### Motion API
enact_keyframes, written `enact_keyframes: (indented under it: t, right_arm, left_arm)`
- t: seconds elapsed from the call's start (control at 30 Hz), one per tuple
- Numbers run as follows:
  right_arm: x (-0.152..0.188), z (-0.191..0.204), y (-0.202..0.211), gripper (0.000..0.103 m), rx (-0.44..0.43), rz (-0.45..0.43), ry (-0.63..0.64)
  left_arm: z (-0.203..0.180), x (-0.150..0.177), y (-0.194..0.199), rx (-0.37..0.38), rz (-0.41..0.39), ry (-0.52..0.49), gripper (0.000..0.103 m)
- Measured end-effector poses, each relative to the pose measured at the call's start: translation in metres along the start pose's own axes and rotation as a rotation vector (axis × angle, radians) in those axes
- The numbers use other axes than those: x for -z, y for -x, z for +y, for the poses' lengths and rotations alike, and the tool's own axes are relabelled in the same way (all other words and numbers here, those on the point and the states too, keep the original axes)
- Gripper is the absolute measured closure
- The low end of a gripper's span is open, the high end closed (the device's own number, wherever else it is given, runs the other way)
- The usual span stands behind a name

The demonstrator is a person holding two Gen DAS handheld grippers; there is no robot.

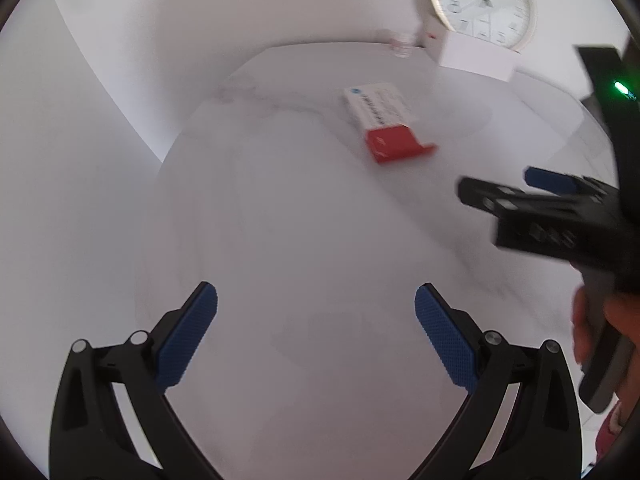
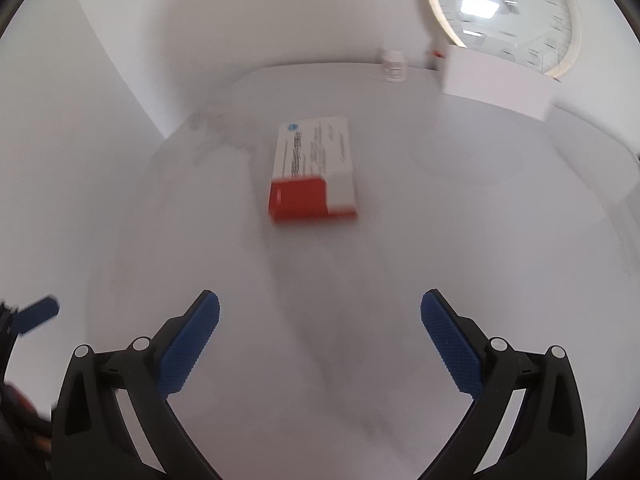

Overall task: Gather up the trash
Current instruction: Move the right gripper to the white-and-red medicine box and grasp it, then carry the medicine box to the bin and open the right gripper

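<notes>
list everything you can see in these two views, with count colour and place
box: 1, white with a red end, lying flat mid-table ahead of both grippers
small bottle: 1, white, at the table's far edge by the wall
white block: 1, white, far right of the table, in front of the clock
clock: 1, white face with a cream rim, behind the block against the wall
table: 1, white, under everything
left gripper: 1, black with blue pads, open, holding nothing
right gripper: 1, black with blue pads, open, holding nothing
hand: 1, on the right gripper's handle, right edge of the left wrist view
</notes>
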State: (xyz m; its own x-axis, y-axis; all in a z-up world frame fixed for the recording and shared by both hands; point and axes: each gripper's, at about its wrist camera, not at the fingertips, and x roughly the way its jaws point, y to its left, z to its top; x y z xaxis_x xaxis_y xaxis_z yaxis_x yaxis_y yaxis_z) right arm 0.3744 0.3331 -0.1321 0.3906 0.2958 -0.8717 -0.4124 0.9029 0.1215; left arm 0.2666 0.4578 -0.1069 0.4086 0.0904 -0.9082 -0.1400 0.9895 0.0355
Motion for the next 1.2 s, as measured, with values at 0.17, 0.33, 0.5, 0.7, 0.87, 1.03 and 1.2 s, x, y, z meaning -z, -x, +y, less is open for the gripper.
enact_keyframes:
  t: [0.17, 0.33, 0.5, 0.7, 0.87, 1.03, 1.2]
  right_arm:
    - [-0.049, 0.013, -0.070, 0.003, 0.068, 0.062, 0.032]
    - [-0.066, 0.011, -0.110, 0.003, 0.101, 0.117, 0.040]
    - [-0.073, 0.013, -0.121, 0.003, 0.115, 0.119, 0.059]
    - [-0.072, 0.013, -0.120, 0.021, 0.110, 0.107, 0.089]
    - [-0.067, 0.009, -0.104, 0.021, 0.099, 0.098, 0.083]
    - [-0.049, 0.007, -0.052, 0.021, 0.098, 0.051, 0.053]
    - [0.001, -0.015, 0.034, 0.021, 0.111, -0.021, -0.015]
  left_arm:
    - [0.027, -0.034, -0.047, 0.030, 0.018, 0.015, 0.008]
    - [0.039, -0.051, -0.069, 0.059, 0.027, 0.042, 0.008]
    - [0.040, -0.059, -0.081, 0.072, 0.032, 0.047, 0.008]
    - [0.035, -0.061, -0.085, 0.069, 0.037, 0.044, 0.008]
    - [0.032, -0.058, -0.075, 0.061, 0.033, 0.042, 0.008]
    - [0.019, -0.047, -0.042, 0.052, 0.008, 0.013, 0.008]
    - [-0.014, -0.020, 0.006, 0.076, -0.016, -0.057, 0.008]
